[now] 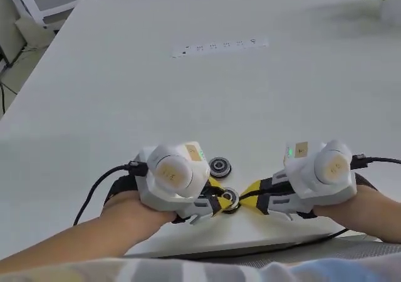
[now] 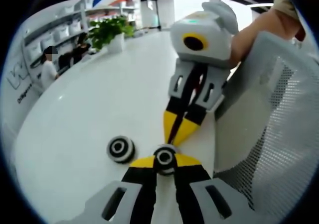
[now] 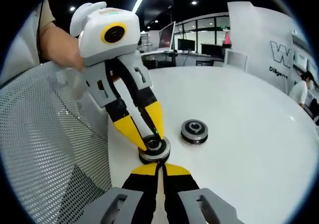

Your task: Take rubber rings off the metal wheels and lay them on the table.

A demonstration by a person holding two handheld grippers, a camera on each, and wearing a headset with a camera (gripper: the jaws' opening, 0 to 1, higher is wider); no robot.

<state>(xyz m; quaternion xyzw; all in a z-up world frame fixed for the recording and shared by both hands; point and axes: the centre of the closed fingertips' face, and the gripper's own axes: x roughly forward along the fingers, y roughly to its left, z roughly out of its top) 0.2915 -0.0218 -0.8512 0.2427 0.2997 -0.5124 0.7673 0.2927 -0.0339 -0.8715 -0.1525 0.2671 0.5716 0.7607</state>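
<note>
Wheel [image 1: 229,198] at near edge of table [image 1: 125,75], clamped in left gripper [image 2: 165,160] to stop it spinning. Right gripper [image 3: 159,168] closed to a narrow point at rim, likely nipping rubber ring [image 3: 147,158] for peel-off; can't confirm bite. Second wheel [image 1: 219,166] just beyond, untouched.

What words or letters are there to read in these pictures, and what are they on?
"W": big letter on the white wall; letters after it are cut off.
Small line under it: too blurred to read.
Marks on the power strip: too small to read.
Tan stickers on the left gripper and right gripper: too small to read.
</note>
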